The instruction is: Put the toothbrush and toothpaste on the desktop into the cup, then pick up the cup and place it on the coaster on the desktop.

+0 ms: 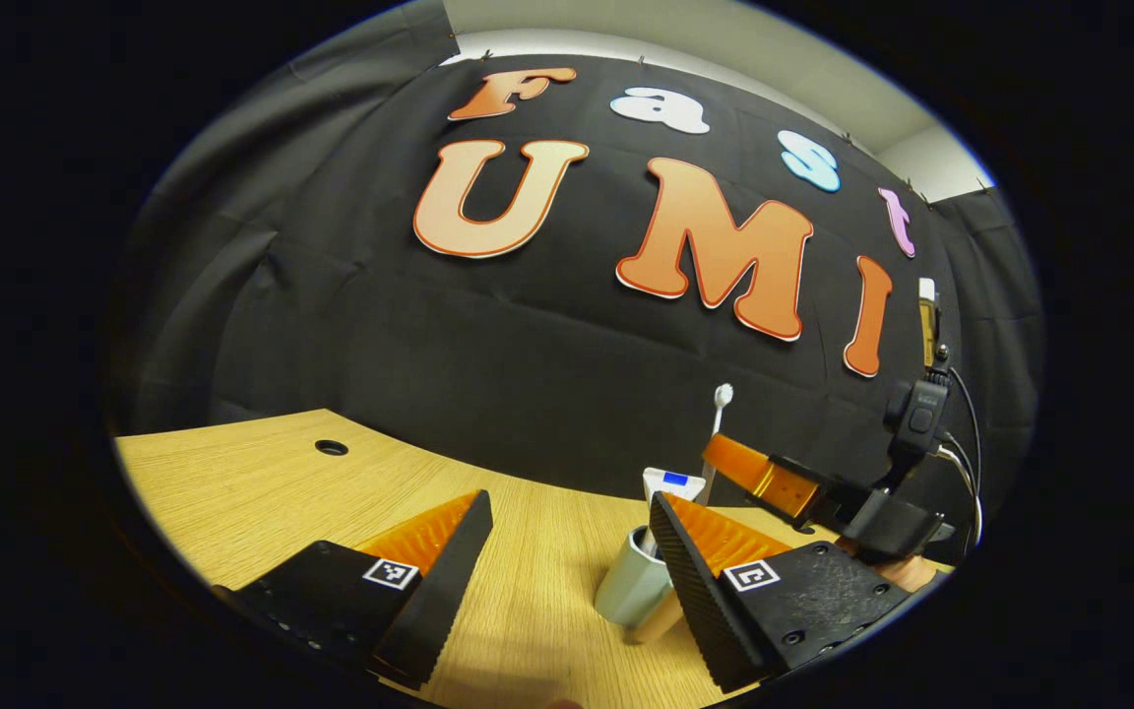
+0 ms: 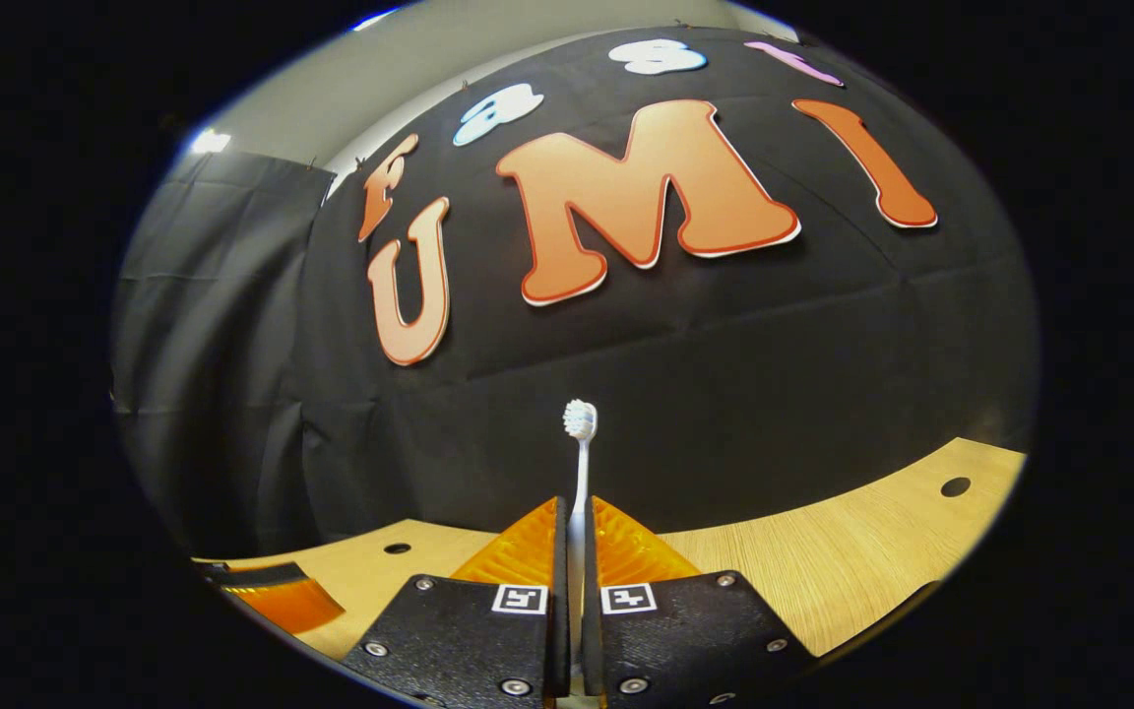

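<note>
A pale grey cup (image 1: 629,583) stands on the wooden desktop (image 1: 262,492), partly behind the right-hand finger of my left gripper (image 1: 567,512), which is open with nothing between its fingers. A white toothpaste tube (image 1: 673,483) with a blue patch sticks up out of the cup. The white toothbrush (image 1: 722,397) stands upright just beyond the tube, bristles on top. My right gripper (image 1: 759,483) reaches in from the right and holds it. In the right gripper view, the right gripper (image 2: 575,517) is shut on the handle of the toothbrush (image 2: 580,423).
The desktop has round cable holes (image 1: 331,447) (image 2: 956,486) (image 2: 397,547). Black cloth walls close in behind the table. The right gripper's camera mount and cables (image 1: 916,418) rise at the right. A finger of the left gripper (image 2: 277,599) shows low on the left.
</note>
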Available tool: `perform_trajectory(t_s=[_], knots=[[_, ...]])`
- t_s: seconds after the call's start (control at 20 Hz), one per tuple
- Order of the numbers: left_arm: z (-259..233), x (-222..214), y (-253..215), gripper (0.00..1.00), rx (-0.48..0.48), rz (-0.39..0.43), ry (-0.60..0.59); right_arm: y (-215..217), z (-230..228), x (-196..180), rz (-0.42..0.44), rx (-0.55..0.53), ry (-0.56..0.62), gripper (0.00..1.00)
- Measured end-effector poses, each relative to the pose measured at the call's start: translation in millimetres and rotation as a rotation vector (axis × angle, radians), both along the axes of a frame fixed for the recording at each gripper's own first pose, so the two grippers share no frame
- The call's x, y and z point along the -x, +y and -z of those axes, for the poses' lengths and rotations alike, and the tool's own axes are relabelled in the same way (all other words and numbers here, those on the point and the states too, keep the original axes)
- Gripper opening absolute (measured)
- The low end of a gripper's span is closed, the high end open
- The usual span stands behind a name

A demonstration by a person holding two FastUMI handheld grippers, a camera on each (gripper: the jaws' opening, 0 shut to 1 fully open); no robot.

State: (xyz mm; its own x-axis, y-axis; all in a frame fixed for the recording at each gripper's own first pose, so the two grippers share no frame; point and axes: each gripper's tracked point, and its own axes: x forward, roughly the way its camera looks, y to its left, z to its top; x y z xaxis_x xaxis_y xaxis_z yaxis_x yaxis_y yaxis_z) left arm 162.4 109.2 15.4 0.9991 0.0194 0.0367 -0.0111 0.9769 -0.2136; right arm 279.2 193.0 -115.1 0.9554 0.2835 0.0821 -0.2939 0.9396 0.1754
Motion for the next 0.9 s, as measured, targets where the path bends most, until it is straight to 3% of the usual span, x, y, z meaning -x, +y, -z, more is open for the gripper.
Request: perform_trajectory(t_s=[0.2,0.25,0.3,0.45,0.65,0.9], knots=[[16.8,2.8,3.1,0.96,0.001,0.0,0.014,1.7,17.5,12.1,-0.031,0.056,0.049,0.09],[16.4,2.6,2.3,0.96,0.001,0.001,0.016,-1.3,16.9,16.4,-0.034,0.059,0.046,0.17],[16.6,0.8,0.9,0.96,-0.003,0.003,0.019,-5.9,14.8,21.4,-0.031,0.062,0.049,0.11],[9.9,0.0,-7.6,0.96,-0.015,0.026,0.02,-21.1,5.1,43.4,-0.04,0.051,0.051,0.14],[0.0,-1.5,-38.8,0.96,-0.071,0.081,0.079,-54.0,-21.8,74.3,-0.022,0.087,0.018,0.33],[-12.3,-12.5,-69.1,0.96,-0.133,0.154,0.207,-91.0,-47.7,116.3,0.0,0.133,-0.029,0.67]])
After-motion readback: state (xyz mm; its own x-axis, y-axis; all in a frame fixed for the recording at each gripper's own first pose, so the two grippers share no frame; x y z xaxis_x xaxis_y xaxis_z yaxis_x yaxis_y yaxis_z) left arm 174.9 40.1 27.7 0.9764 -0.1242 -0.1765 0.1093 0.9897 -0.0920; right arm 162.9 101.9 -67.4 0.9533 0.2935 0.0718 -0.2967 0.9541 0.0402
